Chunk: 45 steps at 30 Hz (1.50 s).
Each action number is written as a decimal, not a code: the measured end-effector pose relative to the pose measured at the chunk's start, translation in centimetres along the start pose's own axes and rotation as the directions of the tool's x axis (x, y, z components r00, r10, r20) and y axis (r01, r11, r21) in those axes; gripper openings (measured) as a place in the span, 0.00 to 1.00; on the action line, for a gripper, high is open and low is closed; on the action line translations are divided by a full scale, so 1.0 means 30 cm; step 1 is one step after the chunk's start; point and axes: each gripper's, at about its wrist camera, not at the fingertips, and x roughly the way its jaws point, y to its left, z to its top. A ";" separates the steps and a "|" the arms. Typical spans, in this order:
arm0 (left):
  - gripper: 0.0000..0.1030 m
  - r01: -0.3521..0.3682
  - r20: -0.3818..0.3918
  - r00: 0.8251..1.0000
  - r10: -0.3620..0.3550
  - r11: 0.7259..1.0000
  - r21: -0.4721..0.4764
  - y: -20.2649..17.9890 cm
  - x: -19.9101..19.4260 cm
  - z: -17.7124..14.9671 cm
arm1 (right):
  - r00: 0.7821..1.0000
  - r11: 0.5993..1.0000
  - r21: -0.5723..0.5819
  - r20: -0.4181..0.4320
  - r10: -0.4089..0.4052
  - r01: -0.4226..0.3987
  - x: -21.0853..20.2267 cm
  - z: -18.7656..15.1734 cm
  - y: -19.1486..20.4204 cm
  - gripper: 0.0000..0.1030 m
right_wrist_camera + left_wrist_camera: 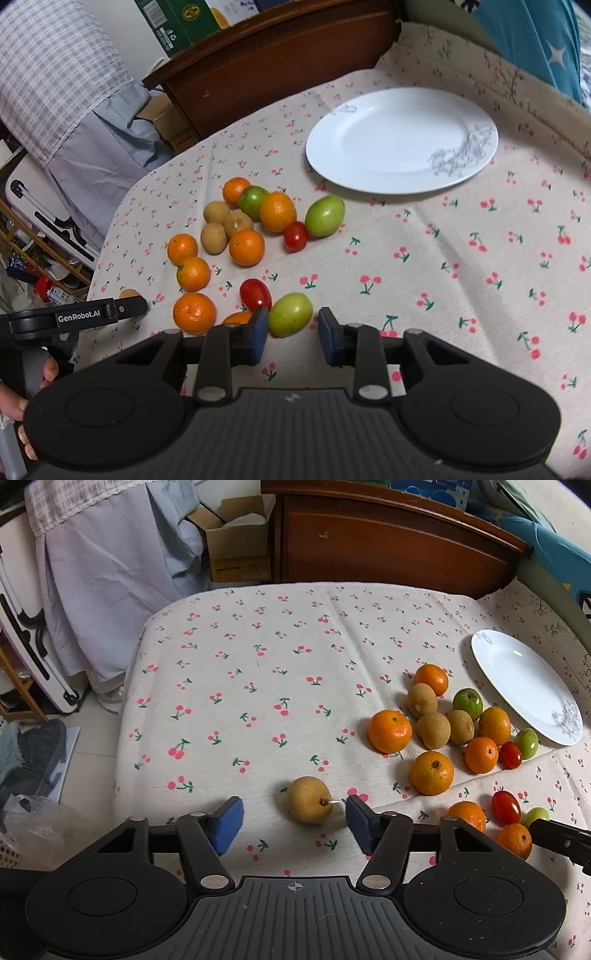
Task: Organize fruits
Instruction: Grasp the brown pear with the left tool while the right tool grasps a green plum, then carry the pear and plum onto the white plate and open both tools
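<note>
In the left wrist view my left gripper [294, 803] stands open around a lone brown round fruit [308, 799] on the cherry-print cloth. The fruit's stem points at the right pad, and the left pad is well clear of it. In the right wrist view my right gripper [292, 316] has a green fruit [290, 314] between its tips. The left pad touches the fruit, while a thin gap shows at the right pad. Several oranges [246, 246], brown fruits [214, 238], green fruits and red tomatoes [255, 293] lie in a loose cluster. The white plate [399, 140] is bare.
The table's left edge [125, 716] drops to a cluttered floor. A dark wooden board [388, 542] and a cardboard box [236, 535] stand behind the table. A person's hand [22, 398] holds the left gripper's handle at the lower left of the right wrist view.
</note>
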 end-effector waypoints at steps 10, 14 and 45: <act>0.25 0.020 0.029 0.999 -0.021 0.999 0.031 -0.024 -0.003 -0.006 | 1.000 1.000 -0.018 0.010 0.004 -0.004 0.003 0.001 0.008 0.25; 0.23 0.043 0.035 0.998 -0.044 0.999 0.028 -0.024 -0.009 -0.008 | 1.000 1.000 -0.018 0.029 0.003 -0.002 -0.009 0.005 0.009 0.25; 0.23 0.281 0.099 0.948 -0.301 0.943 0.178 -0.272 -0.056 0.117 | 0.994 1.000 0.027 0.105 0.003 -0.006 -0.054 0.209 -0.085 0.25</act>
